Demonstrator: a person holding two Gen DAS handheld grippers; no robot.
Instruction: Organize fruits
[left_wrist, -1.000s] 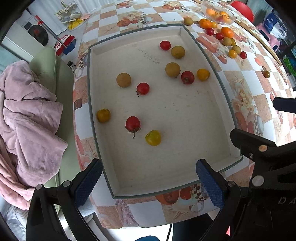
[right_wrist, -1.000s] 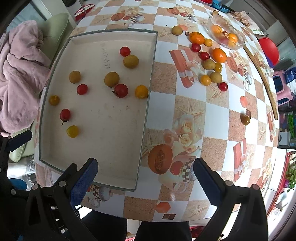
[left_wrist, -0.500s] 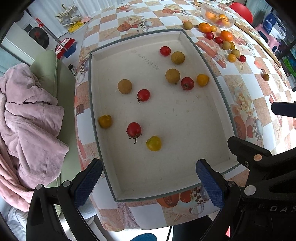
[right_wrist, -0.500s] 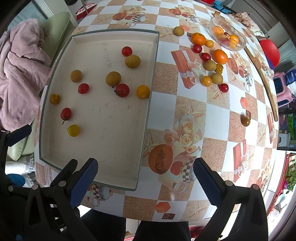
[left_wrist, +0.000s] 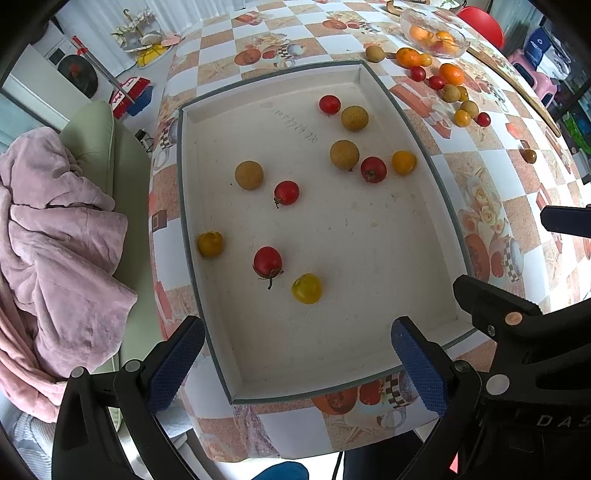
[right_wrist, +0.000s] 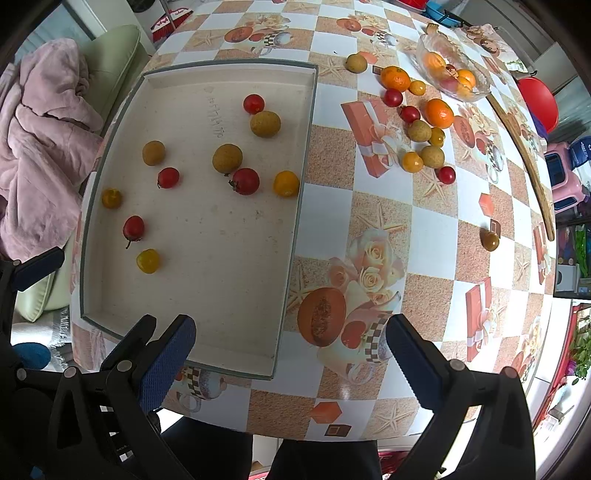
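Note:
A shallow white tray (left_wrist: 436, 184) (right_wrist: 291, 236) lies on the patterned table and holds several small fruits: red tomatoes (left_wrist: 267, 260) (right_wrist: 245, 181), yellow tomatoes (left_wrist: 306, 288) (right_wrist: 286, 183) and tan longans (left_wrist: 344, 154) (right_wrist: 227, 158). More loose fruits, among them an orange (right_wrist: 438, 112) (left_wrist: 451, 73), lie on the table beyond the tray's right side. My left gripper (left_wrist: 295, 363) is open and empty above the tray's near edge. My right gripper (right_wrist: 290, 356) is open and empty above the tray's near right corner.
A glass bowl (right_wrist: 452, 70) (left_wrist: 434, 31) with oranges stands at the far right. A lone dark fruit (right_wrist: 489, 240) lies far right. A pink blanket (left_wrist: 55, 240) on a green sofa (left_wrist: 96, 140) borders the table's left edge. A red chair (right_wrist: 537, 99) stands behind.
Both grippers have drawn back and up a little, so the tray and fruits sit farther away in view. No fruit has moved. Both stay open.

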